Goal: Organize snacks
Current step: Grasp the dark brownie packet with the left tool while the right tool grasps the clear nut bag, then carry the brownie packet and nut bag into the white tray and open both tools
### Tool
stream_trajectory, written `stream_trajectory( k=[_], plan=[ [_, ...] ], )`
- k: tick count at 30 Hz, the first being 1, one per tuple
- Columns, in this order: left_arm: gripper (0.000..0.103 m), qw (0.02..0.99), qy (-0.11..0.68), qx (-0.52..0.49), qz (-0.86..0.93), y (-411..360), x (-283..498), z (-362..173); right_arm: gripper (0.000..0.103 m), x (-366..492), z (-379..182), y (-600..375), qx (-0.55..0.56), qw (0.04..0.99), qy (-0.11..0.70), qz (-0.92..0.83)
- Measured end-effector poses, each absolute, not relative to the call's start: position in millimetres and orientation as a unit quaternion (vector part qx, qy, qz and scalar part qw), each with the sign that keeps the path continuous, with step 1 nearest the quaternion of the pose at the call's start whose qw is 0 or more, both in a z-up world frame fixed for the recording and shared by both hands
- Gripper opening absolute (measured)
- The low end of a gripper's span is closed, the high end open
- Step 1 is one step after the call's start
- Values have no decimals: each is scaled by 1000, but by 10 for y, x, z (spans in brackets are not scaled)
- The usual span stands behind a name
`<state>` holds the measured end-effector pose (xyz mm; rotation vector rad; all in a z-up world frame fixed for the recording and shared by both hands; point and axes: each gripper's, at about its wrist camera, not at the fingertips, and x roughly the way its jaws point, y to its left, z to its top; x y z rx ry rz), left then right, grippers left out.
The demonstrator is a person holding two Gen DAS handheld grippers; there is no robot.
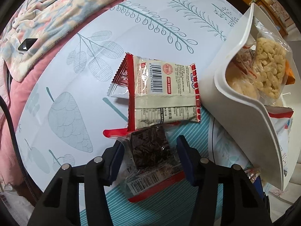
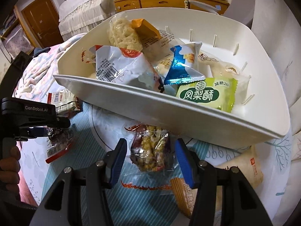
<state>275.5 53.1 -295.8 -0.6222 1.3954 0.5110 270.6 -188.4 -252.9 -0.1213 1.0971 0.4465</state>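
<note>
Below, the left gripper (image 1: 149, 156) stands half open around a dark snack bar (image 1: 148, 148), its pads seemingly clear of the wrapper. Likewise the right gripper (image 2: 150, 158) straddles a nut bar (image 2: 150, 152); contact unclear. Farther off, the white basket (image 2: 143, 103) holds assorted snack packets.

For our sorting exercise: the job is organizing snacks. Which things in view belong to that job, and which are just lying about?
Belonging to the job:
white bin
dark snack pack between the left gripper jaws
nutty snack pack between the right gripper jaws
red-edged packet

Just lying about:
flowered blanket
wooden cabinet
brown door
</note>
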Motion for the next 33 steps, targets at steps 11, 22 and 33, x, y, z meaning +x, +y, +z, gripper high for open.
stream_trajectory(
  k=[11,22,33],
  plan=[
    [50,678,657,-263,199,620,2469,-2880,45,2657,-2520,-1787,-70,816,529,221],
    [49,674,681,-239,159,635,2309,-2694,45,2542,-2526,-1701,-18,788,575,221],
    [49,707,683,-168,73,604,2404,-2044,45,2362,-2092,-1563,22,800,550,238]
  ],
)
